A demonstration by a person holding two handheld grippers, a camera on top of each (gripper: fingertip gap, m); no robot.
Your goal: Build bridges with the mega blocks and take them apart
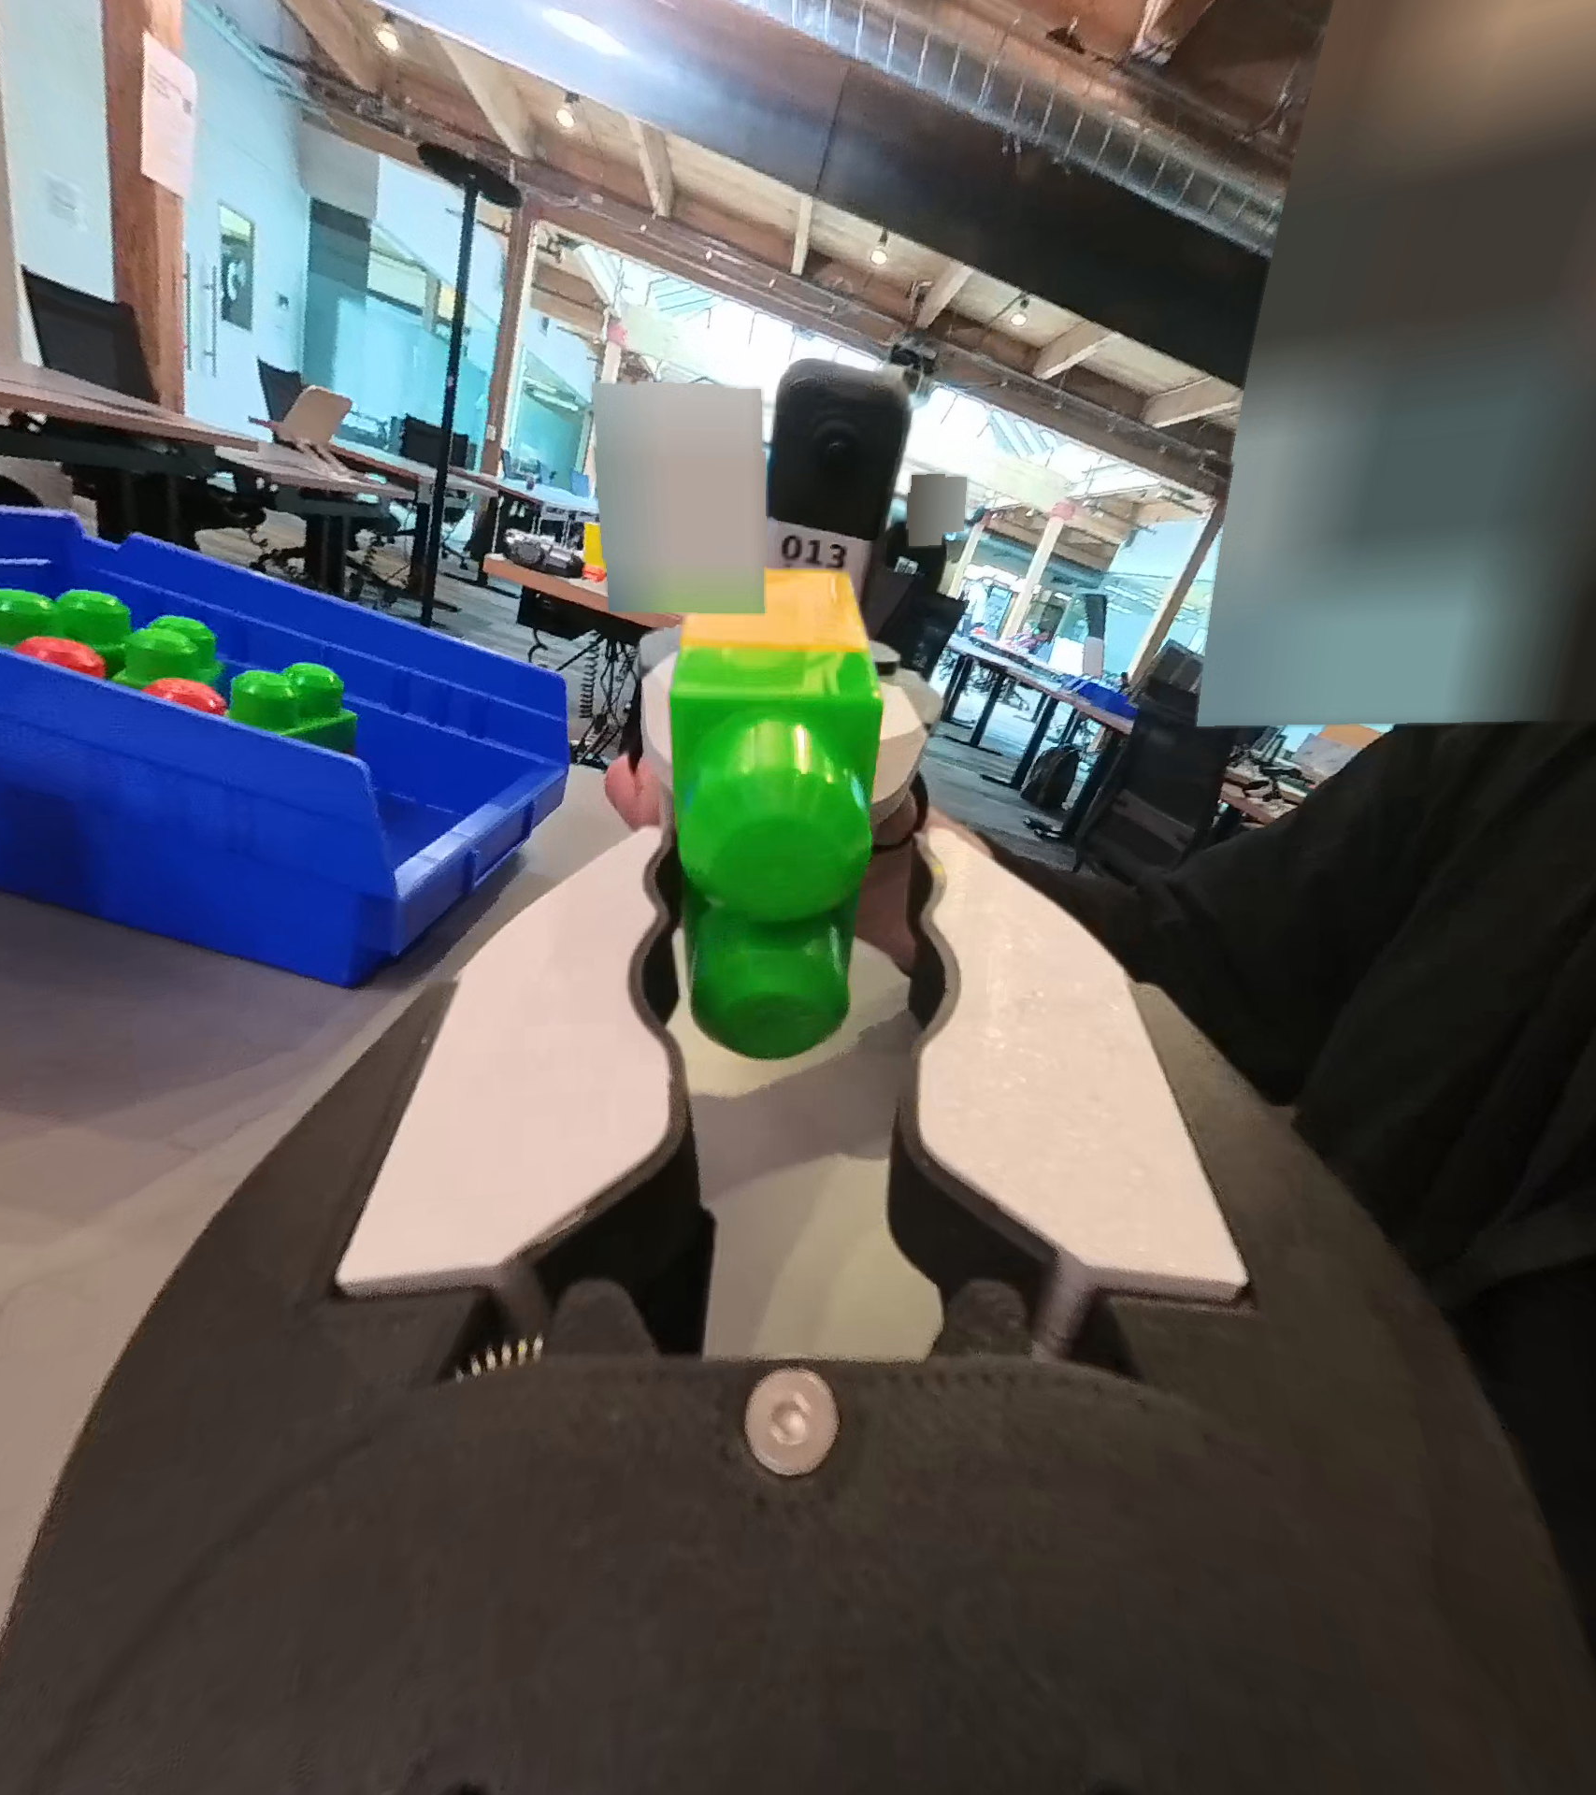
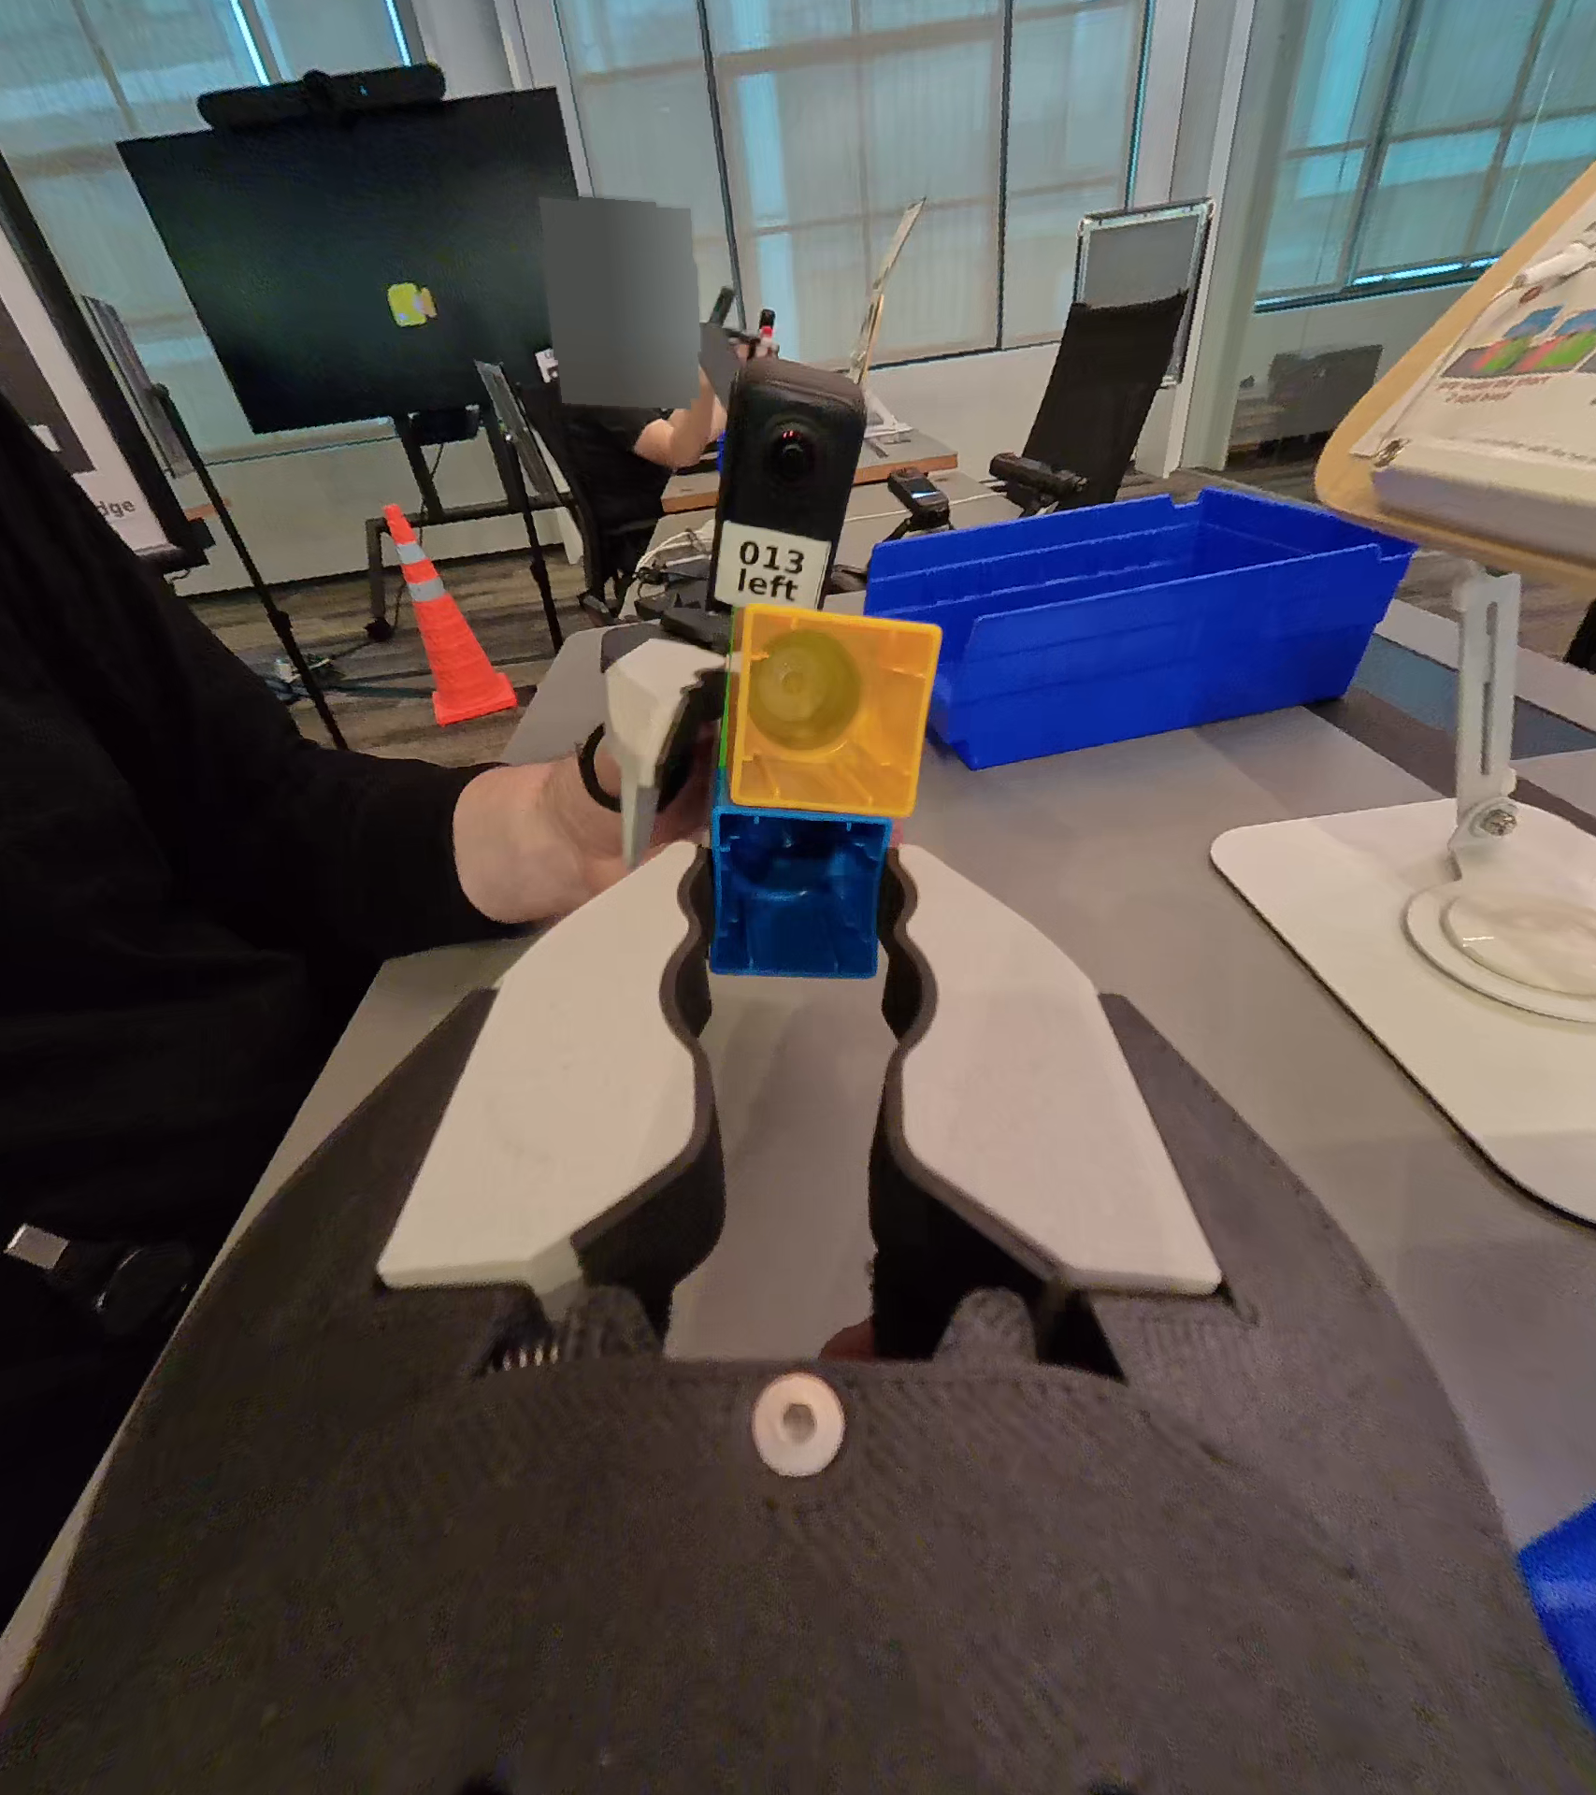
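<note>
In the left wrist view a green two-stud block (image 1: pixel 774 777) points its studs at the camera, with a yellow block (image 1: pixel 798 612) joined behind its top. My left gripper (image 1: pixel 792 847) is open around the green block; a gap shows between the block and the right pad (image 1: pixel 932 903). In the right wrist view my right gripper (image 2: pixel 798 864) is shut on a blue block (image 2: pixel 794 898), hollow underside facing the camera. The yellow block (image 2: pixel 832 709) sits right above the blue one. One finger of the left gripper (image 2: pixel 653 728) shows beside the yellow block; its other finger is hidden.
A blue bin (image 1: pixel 444 777) with several green and red blocks stands left of the left gripper. Another blue bin (image 2: pixel 1163 660) stands beyond the right gripper. A white stand base (image 2: pixel 1357 971) carries a tilted instruction board (image 2: pixel 1503 408). A person's hand (image 2: pixel 522 835) holds the left gripper. The tips of both grippers are at nearly the same place.
</note>
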